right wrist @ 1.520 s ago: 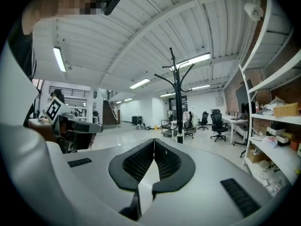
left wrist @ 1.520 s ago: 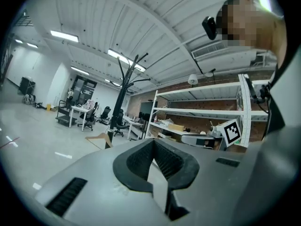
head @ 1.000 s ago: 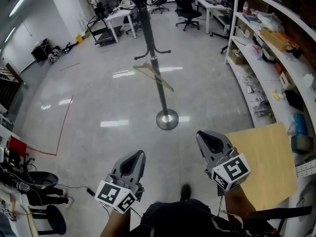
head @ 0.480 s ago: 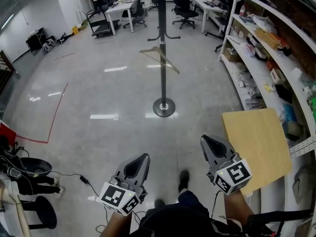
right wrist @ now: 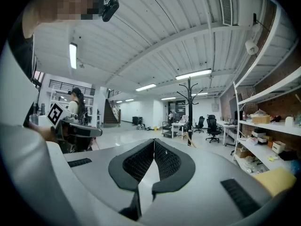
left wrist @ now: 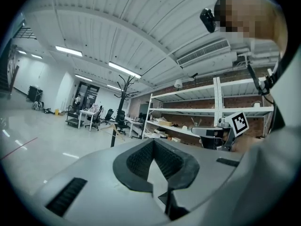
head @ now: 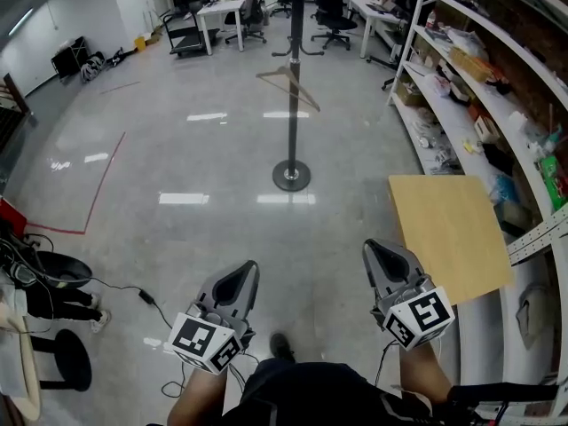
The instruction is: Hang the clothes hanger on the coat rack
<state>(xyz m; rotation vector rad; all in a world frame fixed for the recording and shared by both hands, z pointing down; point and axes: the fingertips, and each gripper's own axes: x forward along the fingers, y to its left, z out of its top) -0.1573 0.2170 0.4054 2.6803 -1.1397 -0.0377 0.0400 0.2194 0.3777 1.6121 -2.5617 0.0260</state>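
The black coat rack (head: 294,69) stands on its round base (head: 291,175) in the middle of the floor, well ahead of me. A wooden hanger (head: 288,83) hangs from one of its lower hooks. My left gripper (head: 243,275) and right gripper (head: 376,255) are held low and near my body, far from the rack, both shut with nothing between the jaws. In the left gripper view the rack (left wrist: 123,84) and hanger (left wrist: 114,128) show small in the distance. The right gripper view has the rack (right wrist: 189,100) and hanger (right wrist: 192,138) past the shut jaws.
A light wooden board (head: 448,233) lies by the white shelving (head: 484,105) on the right, which holds several boxes and parts. Cables (head: 120,284) and a black stool (head: 67,371) sit at the left. Desks and office chairs (head: 217,11) stand at the back.
The rack with the hanger now sits farther away and more upright in the head view. Both grippers stay shut and low, almost unmoved.
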